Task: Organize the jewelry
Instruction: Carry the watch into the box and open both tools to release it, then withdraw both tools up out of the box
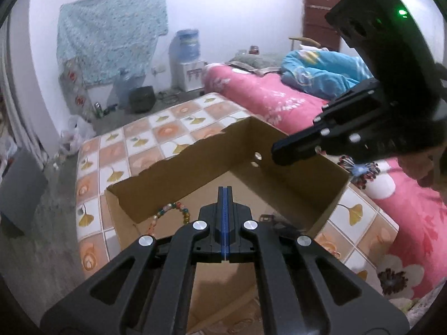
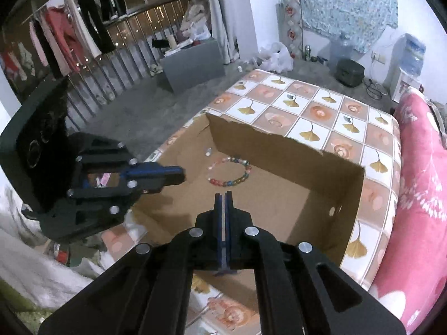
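The beaded bracelet (image 2: 230,171) lies flat on the floor of the open cardboard box (image 2: 293,150), toward the box's far corner, its coloured beads forming a closed ring. In your left wrist view only an arc of it (image 1: 170,211) peeks out beside the gripper, close to the box's left wall. Just beyond the ring, nearer the far corner, sits a small pale bead-like piece (image 2: 208,151); it's too small to name.

Your left gripper (image 1: 225,192) hangs over the box's near side, fingers pressed together with the blue pads meeting, nothing between them. From the right wrist view you see it (image 2: 181,173) come in from the left edge of the box, tip pointing toward the bracelet but apart from it.

Your right gripper (image 2: 224,196) is also closed, pads together and empty, poised above the box's interior with the bracelet ahead of its tip. In the left view it (image 1: 276,155) hovers over the box's right wall, near the two small round holes in that wall.

The box rests on a table covered in a tiled cloth (image 2: 310,111) with ginkgo leaves and roses. Along the table's right edge runs a bed with a pink floral blanket (image 1: 265,95).
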The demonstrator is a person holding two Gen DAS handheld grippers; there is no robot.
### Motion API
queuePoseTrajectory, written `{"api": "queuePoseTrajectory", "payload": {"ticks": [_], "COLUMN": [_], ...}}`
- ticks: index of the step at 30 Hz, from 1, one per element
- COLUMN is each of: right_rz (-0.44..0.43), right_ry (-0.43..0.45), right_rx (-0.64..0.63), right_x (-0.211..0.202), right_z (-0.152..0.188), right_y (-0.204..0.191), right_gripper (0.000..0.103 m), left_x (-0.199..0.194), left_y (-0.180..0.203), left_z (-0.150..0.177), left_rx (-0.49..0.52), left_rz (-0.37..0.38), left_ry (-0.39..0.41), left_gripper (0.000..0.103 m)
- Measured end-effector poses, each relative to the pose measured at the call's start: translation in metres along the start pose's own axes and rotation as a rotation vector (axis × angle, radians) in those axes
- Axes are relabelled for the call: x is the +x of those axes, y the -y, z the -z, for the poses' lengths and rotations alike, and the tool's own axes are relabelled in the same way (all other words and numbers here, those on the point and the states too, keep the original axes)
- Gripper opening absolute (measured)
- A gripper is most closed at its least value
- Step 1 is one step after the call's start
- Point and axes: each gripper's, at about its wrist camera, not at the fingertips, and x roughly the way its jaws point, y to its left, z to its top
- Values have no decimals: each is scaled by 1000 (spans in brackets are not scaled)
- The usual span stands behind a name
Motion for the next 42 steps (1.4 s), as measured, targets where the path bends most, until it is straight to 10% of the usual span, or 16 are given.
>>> {"api": "queuePoseTrajectory", "payload": {"ticks": [13,21,33,37,42], "right_rz": [50,6,-99,-33,266], "right_ry": [-30,-148,-384,-511,-619], "right_rx": [33,59,-20,-86,-147], "right_x": [17,32,90,111,128], "right_z": [9,13,4,14,25], "right_y": [21,28,2,-1,20], "right_gripper": [2,25,34,34,34], "left_x": [-14,-26,-45,-48,-49], "left_y": [-14,-33,-59,-65,-76], "left_z": [32,43,60,69,79], "left_rx": [-50,-139,-232,-259,-277], "left_rz": [-41,-107,-184,-191,-192], "left_ry": [-29,5,100,121,125], "left_gripper": [2,43,77,80,81]}}
